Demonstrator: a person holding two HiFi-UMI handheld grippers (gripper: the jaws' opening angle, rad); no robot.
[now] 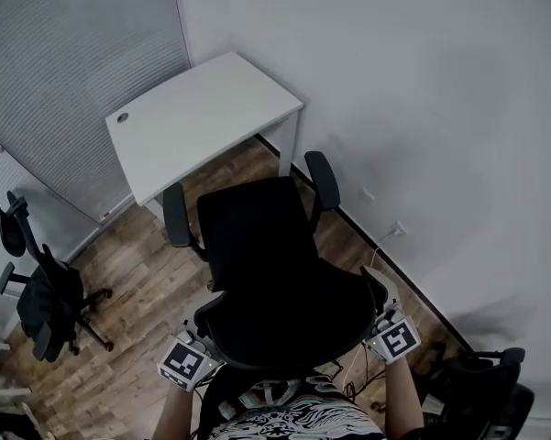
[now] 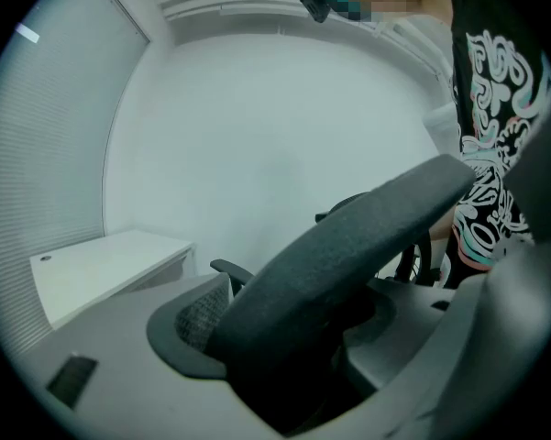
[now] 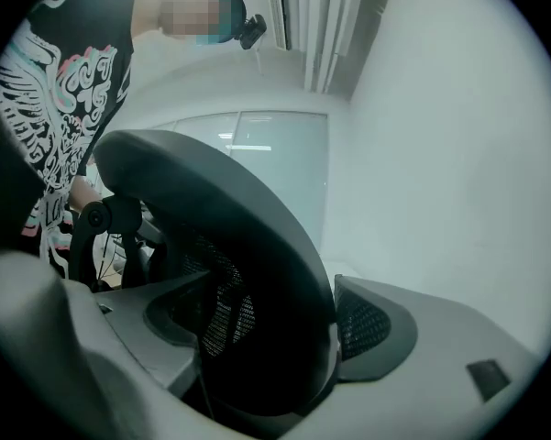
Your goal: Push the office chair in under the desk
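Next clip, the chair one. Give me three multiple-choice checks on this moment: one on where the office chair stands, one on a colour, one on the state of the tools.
1. Where is the office chair relative to the desk?
A. Tucked fully under it
B. Out in front of it, not under it
C. Lying on its side

2. What colour is the desk top?
A. White
B. Black
C. Red

3. What state are the left tool and right tool in?
A. Both open and empty
B. Both shut on the chair's backrest
C. Only the left one grips

Key: 1 B, the chair stands on the floor short of the desk; 2 A, the top is white against the brown floor; 3 B, each gripper view shows the backrest rim filling the jaws.
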